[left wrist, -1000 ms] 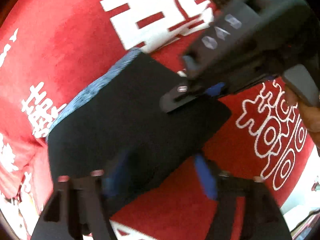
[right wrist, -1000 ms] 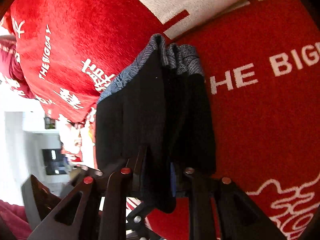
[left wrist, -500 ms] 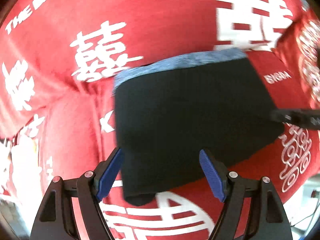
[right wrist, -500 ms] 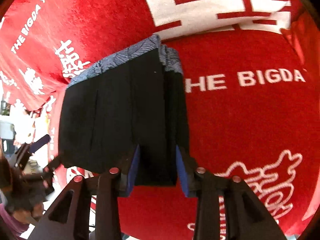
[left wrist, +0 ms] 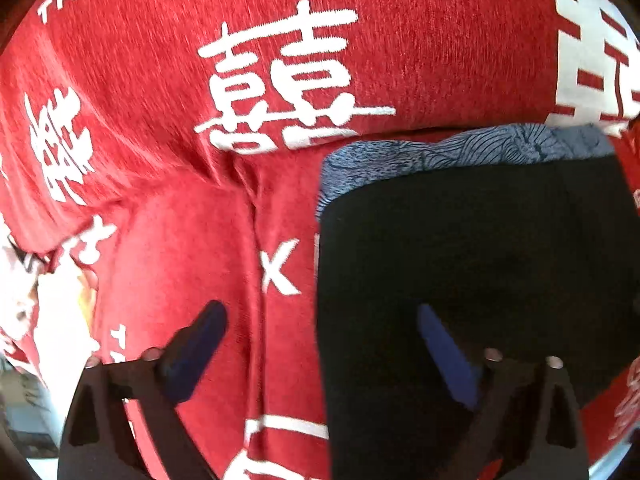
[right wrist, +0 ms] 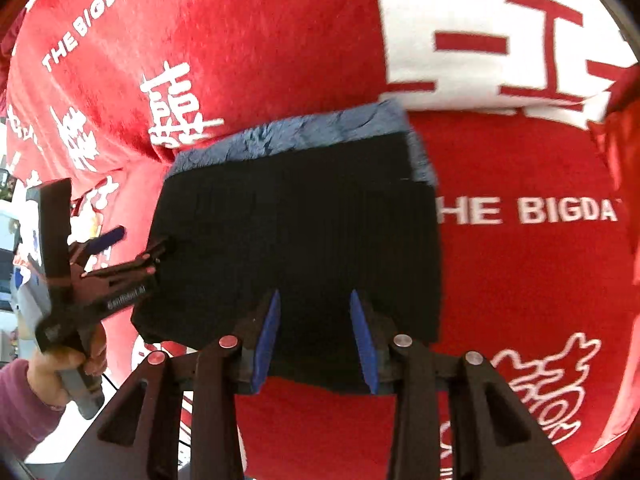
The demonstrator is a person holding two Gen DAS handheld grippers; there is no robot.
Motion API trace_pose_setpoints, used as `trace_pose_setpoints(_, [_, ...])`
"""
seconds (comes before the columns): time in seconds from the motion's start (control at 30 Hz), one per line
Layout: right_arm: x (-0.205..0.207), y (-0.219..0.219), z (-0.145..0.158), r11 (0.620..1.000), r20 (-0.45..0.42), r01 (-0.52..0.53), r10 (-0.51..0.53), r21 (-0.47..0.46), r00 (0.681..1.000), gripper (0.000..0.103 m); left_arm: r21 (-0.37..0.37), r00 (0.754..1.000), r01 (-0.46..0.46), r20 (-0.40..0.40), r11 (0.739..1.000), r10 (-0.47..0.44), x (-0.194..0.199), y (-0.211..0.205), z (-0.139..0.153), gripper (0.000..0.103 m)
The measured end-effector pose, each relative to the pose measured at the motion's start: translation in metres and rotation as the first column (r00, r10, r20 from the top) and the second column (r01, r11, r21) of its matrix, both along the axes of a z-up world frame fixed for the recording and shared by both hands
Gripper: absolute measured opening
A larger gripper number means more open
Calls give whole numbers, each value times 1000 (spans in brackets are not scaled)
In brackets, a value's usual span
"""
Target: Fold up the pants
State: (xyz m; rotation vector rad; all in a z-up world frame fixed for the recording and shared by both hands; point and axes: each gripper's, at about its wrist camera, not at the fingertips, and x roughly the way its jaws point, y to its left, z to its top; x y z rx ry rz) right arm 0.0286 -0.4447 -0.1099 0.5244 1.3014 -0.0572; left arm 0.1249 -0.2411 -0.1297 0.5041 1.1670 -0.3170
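The folded black pants (left wrist: 480, 280) with a blue patterned waistband (left wrist: 460, 152) lie flat on the red blanket. My left gripper (left wrist: 318, 318) hovers over their left edge. Its jaws are opening wide, one finger above the cloth and the other above the blanket, gripping nothing. In the right wrist view the pants (right wrist: 300, 220) fill the middle. My right gripper (right wrist: 314, 300) stands over their near edge, jaws partly apart, and the pads do not press the cloth. The left gripper (right wrist: 142, 240) shows at the pants' left side.
A red blanket (left wrist: 160, 80) with white characters and lettering covers the whole surface, with a crease (left wrist: 252, 208) left of the pants. A hand in a purple sleeve (right wrist: 24, 392) holds the left gripper. Bright floor and clutter show past the blanket's left edge.
The right gripper's jaws came apart off the pants' near edge and it drew back. The left gripper slid left to the pants' side edge and its jaws widened. The pants now lie flat.
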Motion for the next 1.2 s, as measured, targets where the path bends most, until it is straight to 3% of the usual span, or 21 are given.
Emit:
trace_pose_setpoints(0.1, [7, 7, -9, 999, -22, -18, 17, -42, 1000, 42, -50, 997, -41, -62, 998, 38, 11, 11, -4, 102])
trace_pose_setpoints(0.2, [4, 4, -10, 1000, -15, -7, 6, -20, 1000, 42, -92, 988, -91, -131, 992, 78, 21, 19, -1, 103])
trace_pose_setpoints(0.37, [-3, -2, -10, 1000, -19, 21, -21, 19, 1000, 42, -78, 986, -59, -159, 995, 46, 16, 17, 2, 103])
trace_pose_setpoints(0.53, [-10, 0, -7, 999, -19, 43, -43, 15, 999, 46, -103, 971, -102, -228, 989, 76, 19, 22, 0, 103])
trace_pose_setpoints(0.8, [-13, 0, -1, 998, -24, 58, -58, 6, 998, 59, -102, 966, -118, -241, 988, 90, 18, 23, 1, 103])
trace_pose_setpoints(1.2, [-19, -6, -2, 996, -29, 88, -88, 11, 996, 64, -131, 948, -161, -295, 978, 117, 20, 23, -5, 103])
